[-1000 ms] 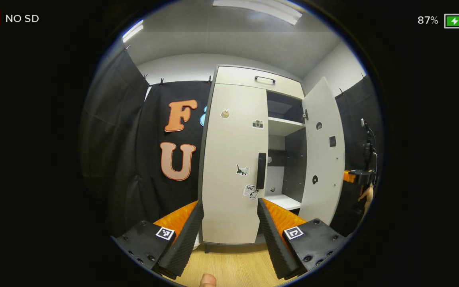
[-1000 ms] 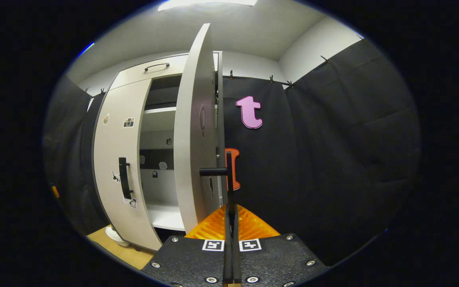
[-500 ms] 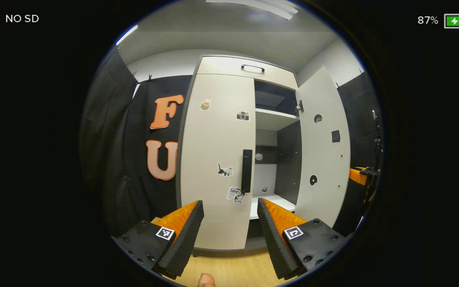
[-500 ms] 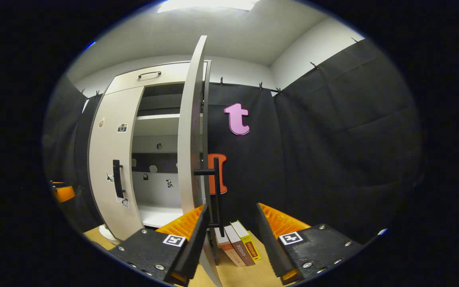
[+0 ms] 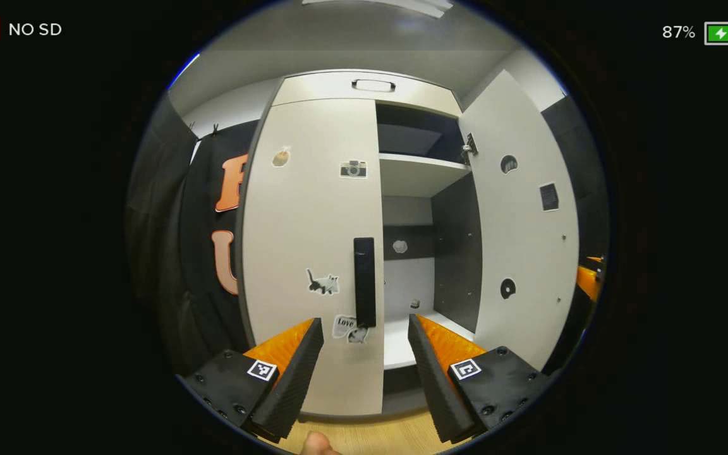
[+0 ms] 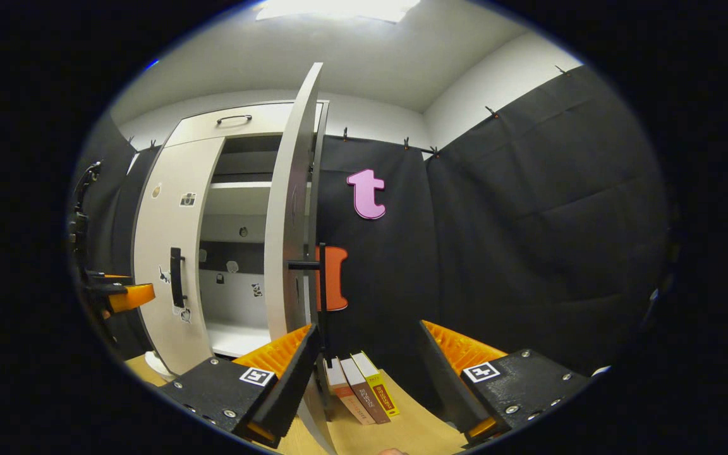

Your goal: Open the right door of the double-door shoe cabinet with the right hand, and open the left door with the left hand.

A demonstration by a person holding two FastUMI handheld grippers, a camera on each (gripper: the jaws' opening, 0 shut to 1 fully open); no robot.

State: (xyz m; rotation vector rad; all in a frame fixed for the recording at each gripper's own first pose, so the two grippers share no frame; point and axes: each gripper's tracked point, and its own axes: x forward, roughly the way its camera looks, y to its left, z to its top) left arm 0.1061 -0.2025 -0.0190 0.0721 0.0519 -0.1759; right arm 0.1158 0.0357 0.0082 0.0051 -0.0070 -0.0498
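Observation:
In the left gripper view the white shoe cabinet's left door [image 5: 313,253] is closed, with stickers and a dark vertical handle [image 5: 364,281] near its inner edge. My left gripper [image 5: 364,354] is open, its fingers reaching towards that handle from a short distance without touching it. The right door [image 5: 525,234] stands swung open, and shelves [image 5: 418,174] show inside. In the right gripper view the right door [image 6: 288,215] is seen edge-on with its dark handle [image 6: 321,297] sticking out. My right gripper [image 6: 370,366] is open just right of that handle, holding nothing. The left gripper [image 6: 117,294] shows at the far left.
Three books [image 6: 361,395] lie on the wooden floor [image 6: 414,430] below the open right door. Black cloth walls [image 6: 528,240] close in the booth to the right and left of the cabinet. A drawer with a handle [image 5: 373,85] tops the cabinet.
My right gripper has opened, let go of the right door's handle and drawn back to the right. My left gripper has moved closer to the left door's handle.

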